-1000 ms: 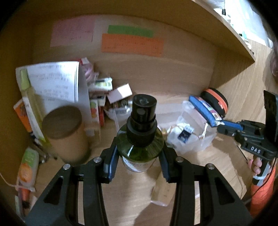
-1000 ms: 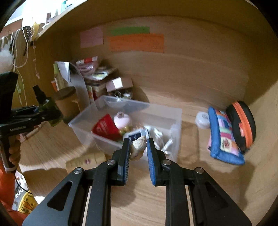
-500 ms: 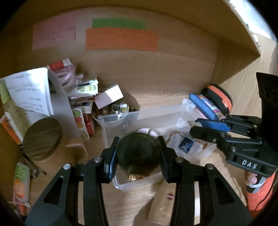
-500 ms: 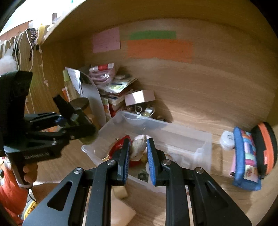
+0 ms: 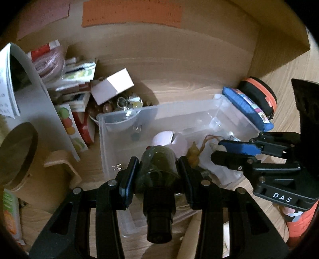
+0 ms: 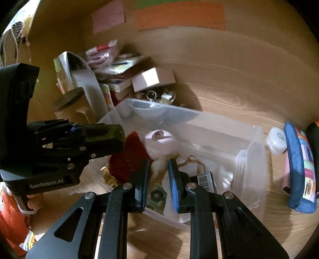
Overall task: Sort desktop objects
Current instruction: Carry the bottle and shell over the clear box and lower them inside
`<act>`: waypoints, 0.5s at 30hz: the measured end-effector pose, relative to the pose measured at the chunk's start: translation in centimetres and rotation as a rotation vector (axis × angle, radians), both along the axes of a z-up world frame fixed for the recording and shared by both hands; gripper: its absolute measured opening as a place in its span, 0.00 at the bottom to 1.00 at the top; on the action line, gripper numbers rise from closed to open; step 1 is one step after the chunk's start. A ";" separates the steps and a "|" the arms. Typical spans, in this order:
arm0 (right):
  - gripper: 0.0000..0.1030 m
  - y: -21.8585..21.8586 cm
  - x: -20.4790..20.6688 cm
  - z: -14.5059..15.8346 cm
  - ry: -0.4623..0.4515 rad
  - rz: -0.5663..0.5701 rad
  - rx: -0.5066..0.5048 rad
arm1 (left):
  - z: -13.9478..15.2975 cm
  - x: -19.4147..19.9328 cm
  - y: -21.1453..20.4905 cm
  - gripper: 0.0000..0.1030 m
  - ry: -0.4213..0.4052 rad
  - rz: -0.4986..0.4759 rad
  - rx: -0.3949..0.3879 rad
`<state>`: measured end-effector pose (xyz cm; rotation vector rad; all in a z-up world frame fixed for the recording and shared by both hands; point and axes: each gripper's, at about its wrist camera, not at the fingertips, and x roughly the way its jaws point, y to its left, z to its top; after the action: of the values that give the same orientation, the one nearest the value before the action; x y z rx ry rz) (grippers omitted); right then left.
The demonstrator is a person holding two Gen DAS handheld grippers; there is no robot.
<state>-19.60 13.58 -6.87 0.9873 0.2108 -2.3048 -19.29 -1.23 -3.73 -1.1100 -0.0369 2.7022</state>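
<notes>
Worktop [image 6: 249,103]: pale wood with a wooden back wall carrying 1 orange paper strip [image 5: 131,12] and 1 pink note [image 6: 108,16].
Clear bin [image 5: 159,111]: translucent plastic tub in the middle of the worktop, both grippers poised over it.
Paper stack [image 5: 75,79]: leaflets and packets piled at the back left, a small white box [image 5: 112,85] lying tilted against them.
Cardboard tube [image 6: 69,103]: upright with a dark lid, left of the bin.
Pouches: 1 blue patchwork pouch [image 6: 299,169] and 1 black case with an orange zip [image 5: 259,93], right of the bin.
Left gripper [image 5: 157,173]: clamped on the green spray bottle [image 5: 157,169], which is tipped over so its black nozzle points back at the camera and its base hangs over the near left part of the bin.
Right gripper [image 6: 159,175]: closed on a small beige gourd charm [image 6: 158,169] with a tan cord, held over the bin's contents.
Bin contents: 1 pink round lid [image 6: 161,143], 1 red item [image 6: 127,159], 1 barcoded packet [image 6: 205,179].
White round pot [image 6: 276,140]: on the worktop between bin and blue pouch.
</notes>
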 end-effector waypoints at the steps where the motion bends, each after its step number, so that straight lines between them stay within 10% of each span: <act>1: 0.17 0.0 0.0 -0.1 0.002 -0.004 0.002 | -0.2 -0.1 0.1 0.40 -0.011 -0.006 0.002; 15: 0.17 -0.8 -0.1 -0.6 0.033 -0.020 0.052 | -0.9 0.3 1.6 0.46 0.012 0.001 -0.112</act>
<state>-19.75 12.77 -7.48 0.9823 0.2773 -2.3455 -18.97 0.40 -4.65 -1.1237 0.1175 2.7417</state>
